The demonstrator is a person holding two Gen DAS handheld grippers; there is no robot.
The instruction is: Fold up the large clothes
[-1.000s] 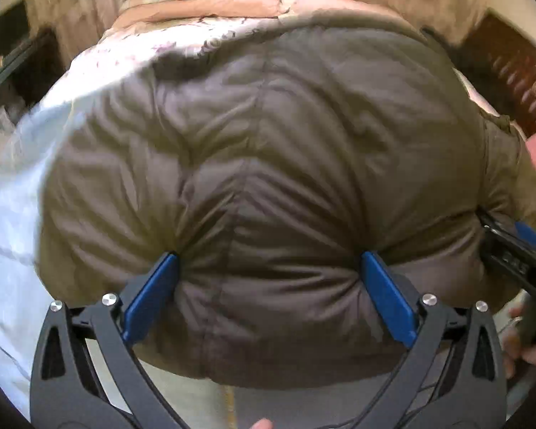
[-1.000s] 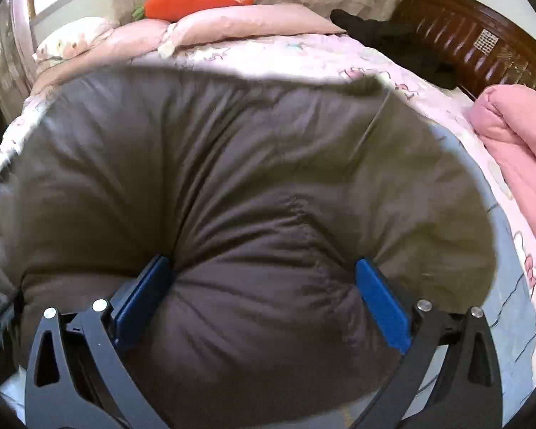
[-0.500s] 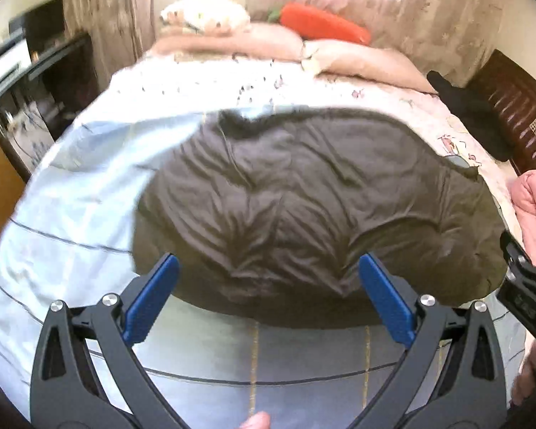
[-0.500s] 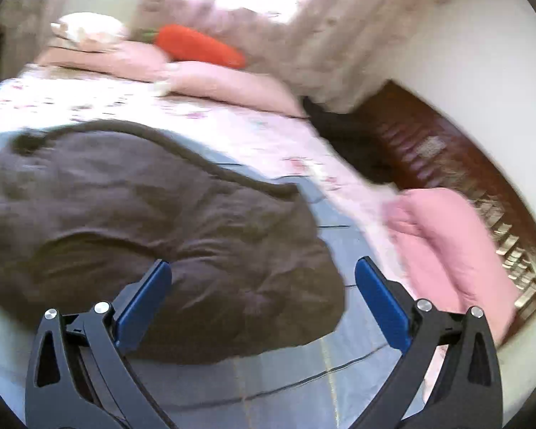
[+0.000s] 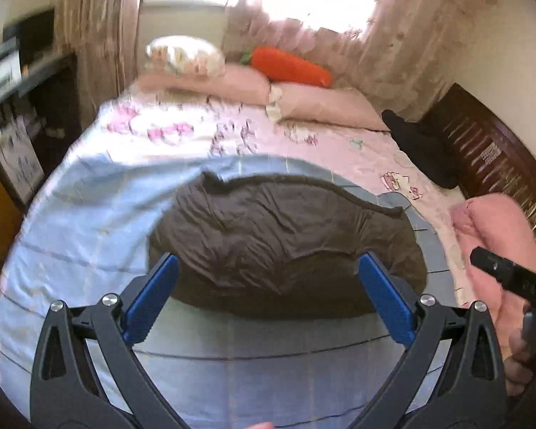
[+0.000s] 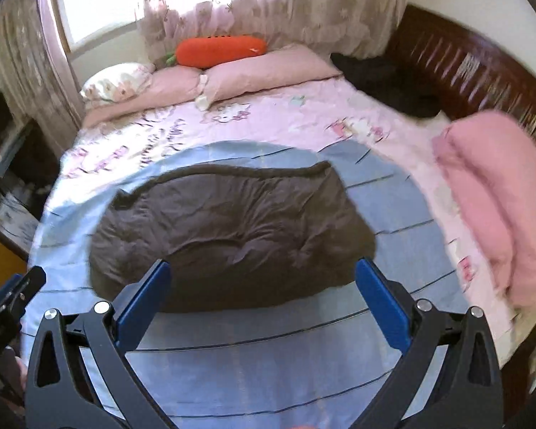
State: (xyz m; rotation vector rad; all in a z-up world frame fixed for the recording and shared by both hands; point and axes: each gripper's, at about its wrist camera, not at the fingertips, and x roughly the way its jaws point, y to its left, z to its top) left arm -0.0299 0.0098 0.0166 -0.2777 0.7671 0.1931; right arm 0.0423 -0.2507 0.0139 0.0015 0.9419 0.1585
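A: Jacket [image 5: 286, 246] status?

B: Released. A second ago both claws pressed into it; now the left claw [image 5: 268, 296] and right claw [image 6: 261, 293] hang spread and empty above the bed's blue sheet [image 5: 89, 221]. The brown padded bundle lies folded on that sheet, near the foot edge.

A: So the fold looks finished?

B: Probably, or a pause before tidying.

A: Any readable writing?

B: None; only cartoon cat prints on the pink bedspread [image 6: 303, 121], blurred.
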